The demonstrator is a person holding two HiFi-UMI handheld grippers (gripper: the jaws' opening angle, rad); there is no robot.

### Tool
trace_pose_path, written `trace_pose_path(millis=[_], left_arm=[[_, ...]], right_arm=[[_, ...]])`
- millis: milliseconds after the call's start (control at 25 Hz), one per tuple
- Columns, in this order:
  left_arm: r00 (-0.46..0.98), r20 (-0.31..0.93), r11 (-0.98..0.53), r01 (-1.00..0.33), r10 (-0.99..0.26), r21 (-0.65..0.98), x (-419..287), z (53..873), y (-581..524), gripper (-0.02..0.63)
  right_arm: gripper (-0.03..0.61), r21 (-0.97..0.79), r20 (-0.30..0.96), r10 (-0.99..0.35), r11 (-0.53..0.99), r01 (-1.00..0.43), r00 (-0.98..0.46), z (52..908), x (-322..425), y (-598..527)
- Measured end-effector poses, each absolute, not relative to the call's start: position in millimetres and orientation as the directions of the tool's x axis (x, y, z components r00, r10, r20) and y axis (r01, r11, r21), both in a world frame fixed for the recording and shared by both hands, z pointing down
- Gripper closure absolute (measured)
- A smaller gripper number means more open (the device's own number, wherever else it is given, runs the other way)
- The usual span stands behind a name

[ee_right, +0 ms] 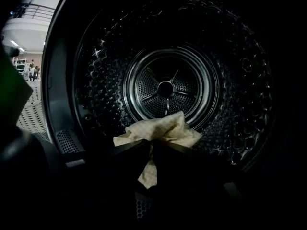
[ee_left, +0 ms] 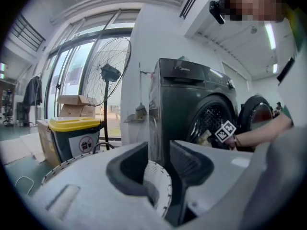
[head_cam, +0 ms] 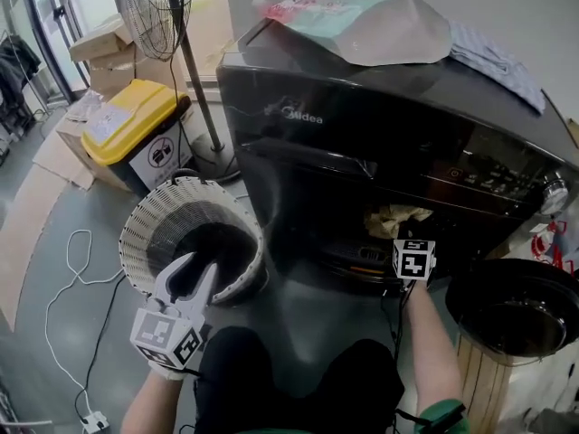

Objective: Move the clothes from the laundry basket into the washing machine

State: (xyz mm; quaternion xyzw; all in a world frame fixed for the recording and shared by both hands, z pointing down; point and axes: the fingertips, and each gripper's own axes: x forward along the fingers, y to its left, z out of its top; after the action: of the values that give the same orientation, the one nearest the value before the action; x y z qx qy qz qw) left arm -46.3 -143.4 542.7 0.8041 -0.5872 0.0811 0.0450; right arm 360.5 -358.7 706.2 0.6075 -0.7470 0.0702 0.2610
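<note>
The dark washing machine point(head_cam: 362, 125) stands with its drum point(ee_right: 165, 87) open. My right gripper point(ee_right: 151, 145) reaches into the drum mouth, shut on a pale yellow cloth point(ee_right: 160, 131) that bunches above the jaws, one end hanging below them. In the head view the same cloth point(head_cam: 396, 217) shows just beyond that gripper's marker cube point(head_cam: 413, 259). The round white laundry basket point(head_cam: 145, 220) sits on the floor left of the machine, its inside dark. My left gripper point(head_cam: 199, 265) hovers over its near rim, open and empty. In the left gripper view the basket's rim point(ee_left: 160, 186) shows between the spread jaws.
The machine's round door point(head_cam: 516, 306) hangs open at the right. A bag point(head_cam: 371, 25) and a folded cloth point(head_cam: 498, 57) lie on the machine. A yellow-lidded bin point(head_cam: 136, 120), cardboard boxes point(head_cam: 104, 43) and a standing fan point(head_cam: 158, 7) are at the back left. A white cable point(head_cam: 77, 269) trails on the floor.
</note>
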Motion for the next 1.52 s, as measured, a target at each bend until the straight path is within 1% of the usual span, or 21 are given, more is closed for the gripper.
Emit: trace_pose_path(millis=[120,200,280,320,400,520,880,1200,1240,1320,1400,1520], left_arm=[[0.270,0.195,-0.286,-0.957,-0.943,-0.055,-56,543,-135,0.471],[0.260,0.208,-0.281,-0.957,-0.943,-0.075,-61,544,-131,0.471],[0.264,0.220,-0.286,-0.955,-0.939,-0.074,-63,545,-129,0.471],[0.268,0.223,-0.289,-0.955,-0.937,-0.071,-62,545,-128,0.471],[0.276,0.219,-0.296,-0.953,-0.936,-0.066,-60,543,-129,0.471],[0.293,0.203,-0.310,-0.949,-0.934,-0.059,-53,539,-135,0.471],[0.373,0.158,-0.380,-0.925,-0.914,-0.015,-21,531,-165,0.471],[0.423,0.123,-0.427,-0.904,-0.898,-0.011,2,520,-186,0.471],[0.429,0.120,-0.433,-0.901,-0.895,-0.010,4,518,-187,0.471],[0.441,0.112,-0.445,-0.895,-0.890,-0.010,10,514,-190,0.471],[0.452,0.103,-0.456,-0.890,-0.886,-0.012,14,509,-192,0.471],[0.464,0.089,-0.467,-0.884,-0.881,-0.021,19,504,-196,0.472]], right_arm=[[0.546,0.230,0.465,-0.882,0.205,-0.951,-0.078,693,366,-378],[0.537,0.205,0.524,-0.848,0.208,-0.957,-0.072,706,369,-383],[0.484,0.138,0.598,-0.797,0.212,-0.967,-0.089,726,371,-379],[0.460,0.115,0.615,-0.783,0.205,-0.972,-0.092,732,374,-375],[0.448,0.096,0.612,-0.785,0.186,-0.978,-0.089,732,378,-365],[0.424,0.069,0.577,-0.811,0.171,-0.983,-0.101,717,382,-349],[0.425,0.003,0.461,-0.870,0.201,-0.980,-0.177,660,380,-292],[0.426,-0.009,0.287,-0.935,0.216,-0.976,-0.210,583,374,-240],[0.430,-0.001,0.260,-0.943,0.216,-0.976,-0.208,572,373,-233],[0.474,0.011,0.215,-0.956,0.208,-0.978,-0.201,552,373,-220],[0.497,0.003,0.183,-0.963,0.200,-0.980,-0.196,536,372,-207],[0.514,-0.010,0.148,-0.970,0.196,-0.981,-0.195,522,369,-194]])
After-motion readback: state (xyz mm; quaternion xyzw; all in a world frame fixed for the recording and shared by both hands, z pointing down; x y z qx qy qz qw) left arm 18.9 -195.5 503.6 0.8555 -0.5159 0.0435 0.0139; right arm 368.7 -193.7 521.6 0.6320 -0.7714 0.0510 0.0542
